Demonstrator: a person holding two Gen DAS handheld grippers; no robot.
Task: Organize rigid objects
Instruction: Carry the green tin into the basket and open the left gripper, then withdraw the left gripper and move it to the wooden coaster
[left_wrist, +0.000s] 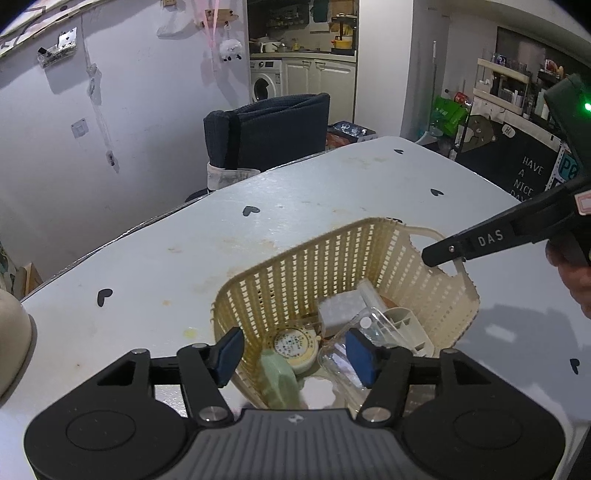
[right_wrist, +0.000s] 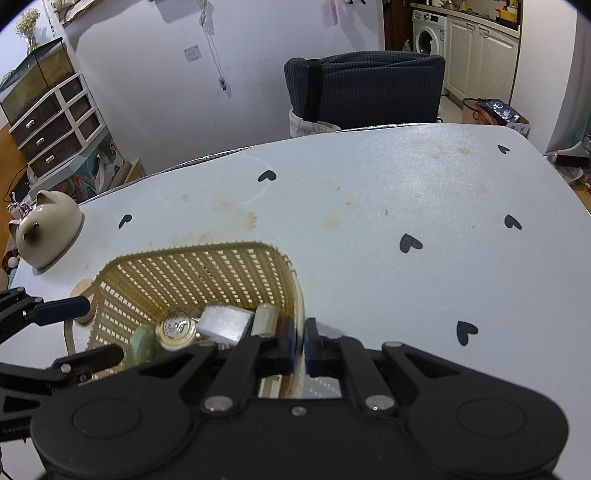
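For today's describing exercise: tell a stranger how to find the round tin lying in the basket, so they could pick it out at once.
Start at the pale table with black hearts, then find the cream slatted basket on it. Inside, on the bottom, lies the round tin, beside a grey block and a pale green object. It alone is a flat disc, with a cream rim and a speckled printed lid.

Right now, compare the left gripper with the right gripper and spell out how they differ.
The left gripper stands open; the right gripper is shut. The left gripper grips nothing, its pads apart at one end of the basket; the right gripper pinches the basket's rim at the opposite end, by the handle. Both are black with blue pads and angle down at the basket.
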